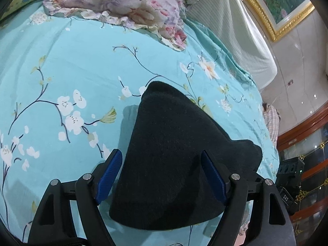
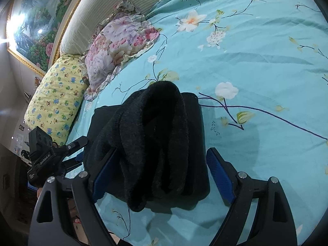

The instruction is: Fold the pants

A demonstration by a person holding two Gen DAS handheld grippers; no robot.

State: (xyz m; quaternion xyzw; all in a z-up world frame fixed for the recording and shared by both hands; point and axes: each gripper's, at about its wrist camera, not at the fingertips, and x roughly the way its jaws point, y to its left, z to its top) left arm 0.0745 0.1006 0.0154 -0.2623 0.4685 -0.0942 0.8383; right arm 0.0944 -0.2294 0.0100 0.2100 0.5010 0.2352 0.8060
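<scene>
The black fleece pants (image 1: 170, 153) lie folded in a compact bundle on the turquoise floral bedsheet (image 1: 61, 65). My left gripper (image 1: 162, 155) is open, its blue pads (image 1: 108, 176) spread on either side of the bundle, just above it. In the right wrist view the pants (image 2: 155, 143) show thick rolled folds on top. My right gripper (image 2: 164, 155) is open too, its right pad (image 2: 219, 176) beside the bundle and its left pad partly hidden behind the cloth. The left gripper (image 2: 61, 153) shows at the bundle's left side.
A floral pink pillow (image 1: 127, 6) and a yellow printed pillow (image 2: 57, 100) lie at the head of the bed by the striped headboard (image 2: 86, 16). The bed's edge (image 1: 266, 123) is to the right, with a checked cloth (image 1: 272, 119) and a wooden cabinet (image 1: 307, 164) beyond.
</scene>
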